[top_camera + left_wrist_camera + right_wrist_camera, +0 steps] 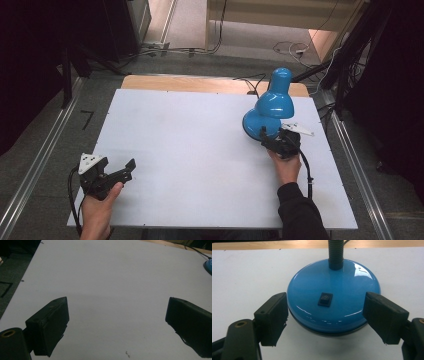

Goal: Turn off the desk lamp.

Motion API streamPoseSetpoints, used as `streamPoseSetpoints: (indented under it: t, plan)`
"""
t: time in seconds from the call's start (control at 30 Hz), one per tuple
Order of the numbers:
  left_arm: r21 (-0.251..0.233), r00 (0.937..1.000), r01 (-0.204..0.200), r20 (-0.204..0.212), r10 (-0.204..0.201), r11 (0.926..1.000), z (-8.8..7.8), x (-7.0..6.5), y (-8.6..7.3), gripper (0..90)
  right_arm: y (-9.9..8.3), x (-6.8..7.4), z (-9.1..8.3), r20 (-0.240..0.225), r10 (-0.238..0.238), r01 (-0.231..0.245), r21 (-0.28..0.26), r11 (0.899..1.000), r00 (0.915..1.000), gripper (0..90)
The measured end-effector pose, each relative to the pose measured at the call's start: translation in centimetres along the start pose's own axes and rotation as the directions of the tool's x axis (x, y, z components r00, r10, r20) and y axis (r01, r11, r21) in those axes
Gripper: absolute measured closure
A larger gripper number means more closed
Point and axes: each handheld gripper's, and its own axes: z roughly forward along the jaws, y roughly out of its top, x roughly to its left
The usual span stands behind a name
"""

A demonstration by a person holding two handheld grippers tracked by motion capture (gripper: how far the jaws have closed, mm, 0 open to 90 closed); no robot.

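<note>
Fingers [273, 317] of right gripper [325, 320] spread, flanking one blue lamp [334, 295]

Looks like a lab or recording room, not a home. Plain white board [200, 150] laid over a wooden tabletop [200, 83] as a bare work surface, metal rails [35, 170] running along the floor on both sides, grey carpet-like floor [115, 65]. Loose cables [295, 48] trail across the floor behind the table, dark stands or tripod legs [345, 60] at the right and left edges, a dark cabinet or equipment case [135, 20] at back left. Surroundings mostly dark, light falls on the table
</note>
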Motion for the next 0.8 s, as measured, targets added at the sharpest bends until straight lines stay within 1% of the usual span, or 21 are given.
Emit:
streamPoseSetpoints:
  t: [0.17,0.23,0.3,0.33,0.37,0.4,0.43,0.5,0.57,0.67,0.73,0.8]
  plan:
    - [0.016,1.0,-0.005,0.0,0.005,0.9999,0.4,0.0,-0.2,5.8,0.0,-0.1,-0.4,0.0,-0.019,0.019,0.008,1.0,0.9998,17.8]
    - [0.015,1.0,0.008,0.004,-0.008,0.9999,0.5,0.1,-0.2,5.8,0.0,-0.3,-0.5,-0.005,-0.028,0.028,0.013,1.0,0.9996,17.6]
    - [0.028,1.0,0.007,0.001,-0.007,0.9996,0.9,0.3,-0.2,5.8,-0.1,-0.3,-0.7,-0.003,-0.019,0.019,0.013,1.0,0.9998,17.5]
    - [0.034,1.0,-0.002,0.001,0.002,0.9994,1.0,0.3,-0.3,5.8,-0.1,-0.3,-0.9,-0.003,-0.025,0.025,0.011,1.0,0.9997,17.5]
    - [0.037,1.0,-0.001,0.004,0.0,0.9993,0.9,0.2,-0.4,5.8,-0.2,-0.3,-1.1,-0.004,-0.031,0.031,0.01,0.999,0.9995,17.5]
    - [0.033,1.0,0.001,0.007,-0.001,0.9994,0.8,0.2,-0.4,5.8,-0.4,-0.2,-1.2,-0.008,-0.032,0.032,0.007,0.999,0.9995,17.5]
    - [0.028,1.0,-0.001,0.002,0.001,0.9996,0.8,0.2,-0.4,5.8,-0.4,-0.2,-1.3,-0.014,-0.036,0.037,0.009,0.999,0.9992,17.5]
    - [0.03,0.9999,-0.009,-0.006,0.01,0.9995,0.9,0.2,-0.3,5.8,-0.5,-0.2,-1.4,-0.01,-0.055,0.055,0.017,0.998,0.9984,17.4]
    - [0.031,1.0,-0.004,-0.004,0.004,0.9995,0.8,0.3,-0.4,5.8,-0.7,-0.2,-1.8,-0.017,-0.042,0.042,0.011,0.999,0.999,17.4]
    - [0.04,0.9999,-0.01,-0.009,0.01,0.9992,0.8,0.4,-0.4,5.8,-0.9,-0.1,-2.2,-0.023,-0.055,0.055,0.009,0.998,0.9983,17.3]
    - [0.031,0.9999,-0.007,-0.009,0.008,0.9995,0.7,0.4,-0.4,5.8,-1.0,-0.2,-2.5,-0.03,-0.05,0.05,0.01,0.999,0.9983,17.1]
    - [0.03,0.9999,-0.009,-0.008,0.009,0.9995,0.7,0.4,-0.4,5.8,-1.2,-0.3,-2.8,-0.032,-0.06,0.06,0.006,0.998,0.9977,17.1]
